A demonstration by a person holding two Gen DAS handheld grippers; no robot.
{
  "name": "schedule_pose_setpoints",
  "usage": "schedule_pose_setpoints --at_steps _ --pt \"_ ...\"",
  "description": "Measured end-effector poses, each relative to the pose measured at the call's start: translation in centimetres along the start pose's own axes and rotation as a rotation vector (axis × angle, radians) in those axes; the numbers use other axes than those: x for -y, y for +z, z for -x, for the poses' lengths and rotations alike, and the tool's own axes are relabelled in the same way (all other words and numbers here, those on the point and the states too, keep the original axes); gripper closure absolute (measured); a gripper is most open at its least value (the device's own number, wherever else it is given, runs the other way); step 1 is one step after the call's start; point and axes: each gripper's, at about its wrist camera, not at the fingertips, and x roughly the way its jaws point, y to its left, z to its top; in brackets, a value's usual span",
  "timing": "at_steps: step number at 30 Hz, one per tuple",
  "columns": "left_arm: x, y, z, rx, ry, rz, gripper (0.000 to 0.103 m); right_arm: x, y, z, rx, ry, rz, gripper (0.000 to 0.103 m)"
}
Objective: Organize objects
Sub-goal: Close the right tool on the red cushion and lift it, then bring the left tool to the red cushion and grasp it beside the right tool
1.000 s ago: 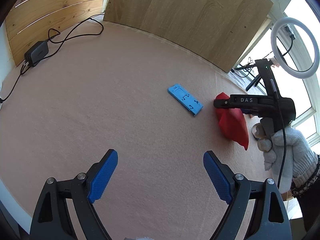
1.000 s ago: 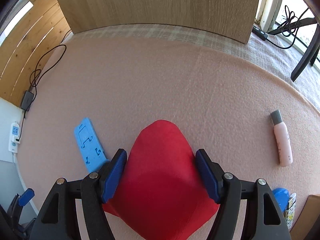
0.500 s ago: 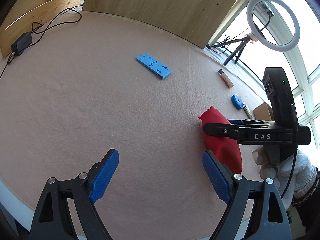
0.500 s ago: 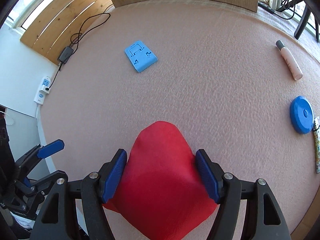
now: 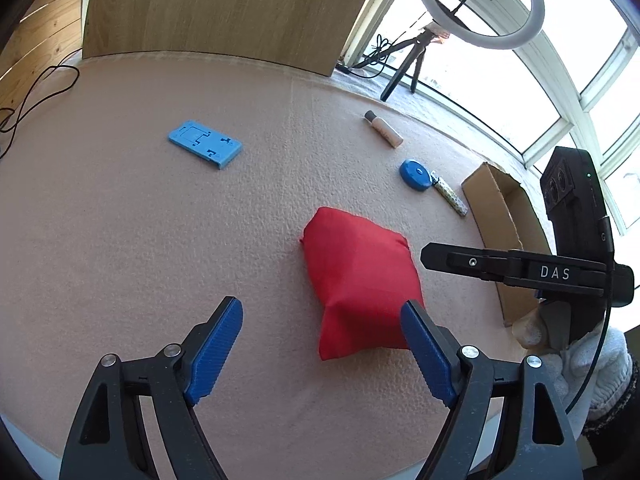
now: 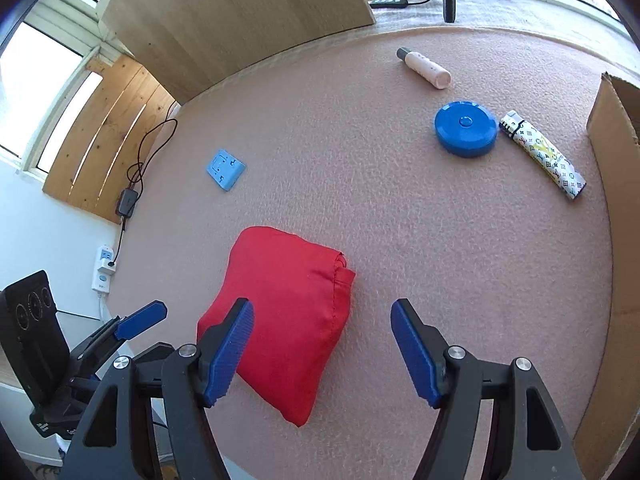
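Observation:
A red cloth bag [image 5: 360,276] lies on the pink table cover [image 5: 120,240], loose and held by nothing. My right gripper [image 6: 322,312] is open just above it; its left finger [image 6: 228,344] overlaps the red bag [image 6: 288,308], while the right finger stands over bare cover. My left gripper [image 5: 320,316] is open as well, with the bag's near end just beyond its right finger. In the left wrist view the right gripper [image 5: 512,268] shows side-on at the right, held by a white-gloved hand [image 5: 592,364].
A blue phone stand [image 5: 205,149] lies at the far left. A pink tube [image 6: 424,68], a blue round case [image 6: 466,128] and a patterned lighter [image 6: 544,154] sit beside an open cardboard box [image 6: 612,184]. A ring light [image 5: 480,4] stands behind; cables [image 6: 140,160] run left.
My right gripper has opened and let go of the red bag, which now rests on the cover. Both grippers have swung right toward the box side.

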Motion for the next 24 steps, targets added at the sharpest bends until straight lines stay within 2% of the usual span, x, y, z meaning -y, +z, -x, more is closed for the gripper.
schedule_pose_setpoints --at_steps 4,7,11,15,20,24 --pt "1.4 0.5 -1.2 -0.028 -0.019 -0.059 0.021 0.1 -0.6 -0.3 -0.003 0.038 -0.035 0.036" --pt "1.6 0.8 -2.2 -0.059 -0.046 -0.064 0.026 0.1 -0.7 -0.9 -0.019 0.060 -0.061 0.038" --pt "1.6 1.0 -3.1 -0.089 -0.068 -0.054 0.037 -0.2 -0.8 -1.3 -0.022 0.071 -0.068 0.046" --pt "2.2 0.6 -4.0 -0.122 -0.090 -0.087 0.037 -0.4 -0.8 -2.2 -0.046 0.105 -0.081 0.048" --pt "2.1 0.4 -4.6 -0.135 -0.100 -0.090 0.046 -0.6 -0.8 -2.8 -0.054 0.072 -0.070 0.051" --pt "2.4 0.1 -5.1 -0.141 -0.112 -0.090 0.047 -0.9 -0.8 -2.7 -0.053 0.063 -0.051 0.053"
